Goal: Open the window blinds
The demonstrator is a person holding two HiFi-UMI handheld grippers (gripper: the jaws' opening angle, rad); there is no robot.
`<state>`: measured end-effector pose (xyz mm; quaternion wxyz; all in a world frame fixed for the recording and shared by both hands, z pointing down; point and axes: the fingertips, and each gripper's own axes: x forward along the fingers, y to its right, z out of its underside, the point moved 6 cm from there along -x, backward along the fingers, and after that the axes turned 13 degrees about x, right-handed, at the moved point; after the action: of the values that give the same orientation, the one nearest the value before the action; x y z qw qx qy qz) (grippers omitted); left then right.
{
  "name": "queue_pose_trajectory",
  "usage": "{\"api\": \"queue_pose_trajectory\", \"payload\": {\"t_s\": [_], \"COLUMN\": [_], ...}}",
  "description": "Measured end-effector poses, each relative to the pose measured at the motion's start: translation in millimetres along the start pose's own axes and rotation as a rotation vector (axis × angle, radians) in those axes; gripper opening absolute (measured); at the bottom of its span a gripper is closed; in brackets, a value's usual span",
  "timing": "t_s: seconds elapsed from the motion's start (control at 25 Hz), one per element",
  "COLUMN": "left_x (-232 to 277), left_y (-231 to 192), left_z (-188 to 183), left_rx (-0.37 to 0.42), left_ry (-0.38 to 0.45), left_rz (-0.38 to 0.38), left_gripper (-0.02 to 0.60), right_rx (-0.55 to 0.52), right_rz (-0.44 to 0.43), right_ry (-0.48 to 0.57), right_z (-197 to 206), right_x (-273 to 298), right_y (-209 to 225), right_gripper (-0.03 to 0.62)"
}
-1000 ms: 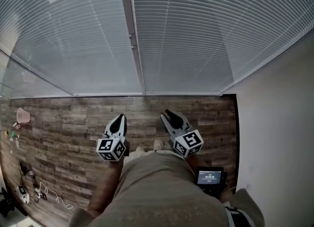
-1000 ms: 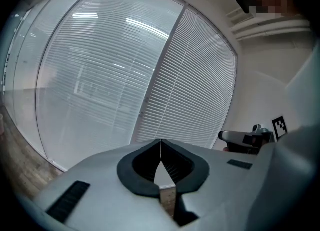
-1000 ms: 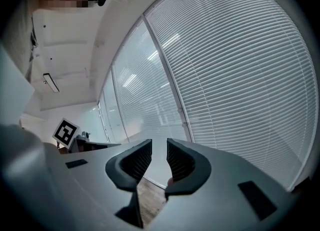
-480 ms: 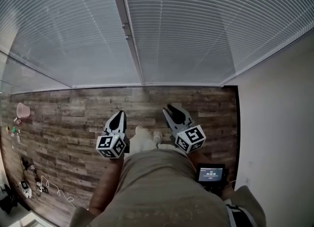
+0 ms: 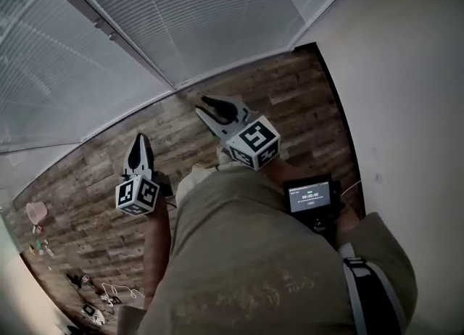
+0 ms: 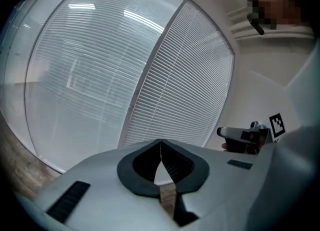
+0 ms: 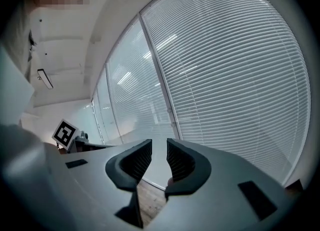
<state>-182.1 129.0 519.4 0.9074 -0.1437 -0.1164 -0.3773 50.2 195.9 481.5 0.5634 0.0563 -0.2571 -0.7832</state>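
**Clerk:** Entry one, the task's thing?

**Me:** Window blinds (image 5: 203, 7): slats closed. They hang ahead of me above the wooden floor (image 5: 87, 174), with the white wall (image 5: 406, 72) on my right. Both my tools are well apart from them.

**Clerk:** Tools?

**Me:** Left hand-held gripper (image 5: 139, 140): jaws together, nothing in them. Right hand-held gripper (image 5: 202, 104): jaws a narrow gap apart, nothing between.

**Clerk:** Step in hand?

**Me:** Approach, I judge. To do it well, I close in squarely and find the tilt wand or cord first. I can make out neither in these views, only small fittings on the frame post (image 5: 114, 35). Then I take it with the right jaws, which probably need to part wider.

**Clerk:** Containers?

**Me:** One pink cup-shaped thing (image 5: 35, 212) on the floor, far left. It is too small to tell the contents. I see no other container.
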Motion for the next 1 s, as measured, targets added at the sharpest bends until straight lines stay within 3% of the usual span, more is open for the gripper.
{"api": "queue_pose_trajectory", "payload": {"t_s": [0.28,0.48,1.0], "left_x": [18,7,7], "left_y": [17,13,17], "left_z": [3,3,12], "left_rx": [0.027,0.021,-0.013], "left_ry": [-0.011,-0.014,-0.016], "left_rz": [0.04,0.026,-0.05], "left_gripper": [0.015,0.015,0.014], "right_rx": [0.016,-0.041,0.015], "right_rz": [0.014,0.008,-0.038], "right_ry": [0.003,-0.032,-0.093], "right_z": [6,8,21], "right_x": [-12,-14,-10], "right_y": [14,2,22], "right_gripper": [0.084,0.084,0.084]}}
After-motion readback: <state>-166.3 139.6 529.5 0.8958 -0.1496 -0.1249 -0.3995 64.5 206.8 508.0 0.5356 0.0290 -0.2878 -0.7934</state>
